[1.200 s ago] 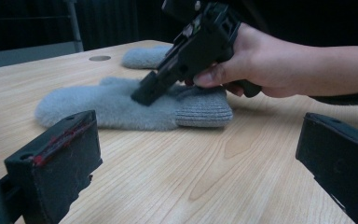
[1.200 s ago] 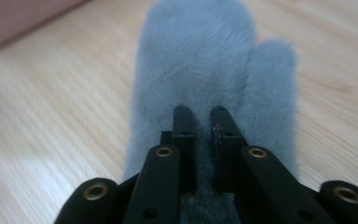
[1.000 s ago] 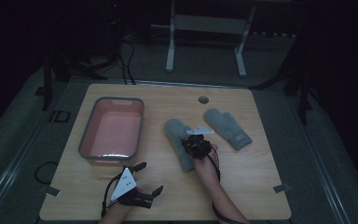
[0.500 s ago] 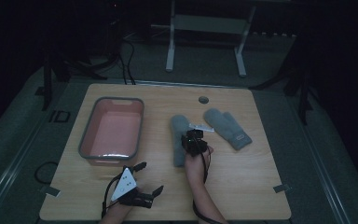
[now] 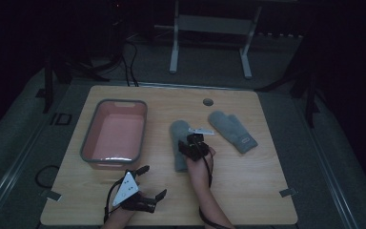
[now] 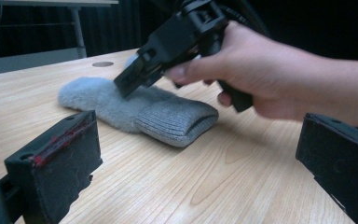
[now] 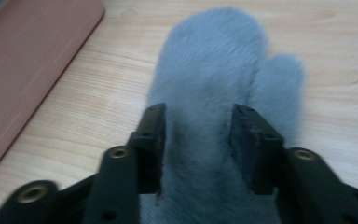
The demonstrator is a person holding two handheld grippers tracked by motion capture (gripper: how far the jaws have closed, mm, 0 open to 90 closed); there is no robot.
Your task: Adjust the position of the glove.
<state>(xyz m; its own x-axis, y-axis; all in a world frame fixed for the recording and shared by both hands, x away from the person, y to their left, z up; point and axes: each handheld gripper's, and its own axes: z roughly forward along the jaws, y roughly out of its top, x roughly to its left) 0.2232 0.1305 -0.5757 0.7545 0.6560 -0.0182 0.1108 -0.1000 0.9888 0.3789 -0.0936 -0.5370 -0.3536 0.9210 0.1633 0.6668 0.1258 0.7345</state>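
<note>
The right gripper [image 5: 194, 144] stands directly over the near grey mitten [image 5: 179, 143], its jaws having just been opening and now parted about halfway, one on each side of the mitten's fuzzy back with the pads not pressing on it; beyond the jaw tips lie the mitten's rounded end and thumb, and the pink tub [image 5: 113, 135] sits off to the gripper's left. The left gripper [image 5: 145, 186] rests low near the table's front edge [image 5: 171, 222], jaws spread wide with nothing between them, and ahead of it lies the mitten's ribbed cuff [image 6: 175, 121] under the person's right hand [image 6: 261, 74]. A second mitten [image 5: 232, 130] lies apart, beyond and to the right of the right gripper.
</note>
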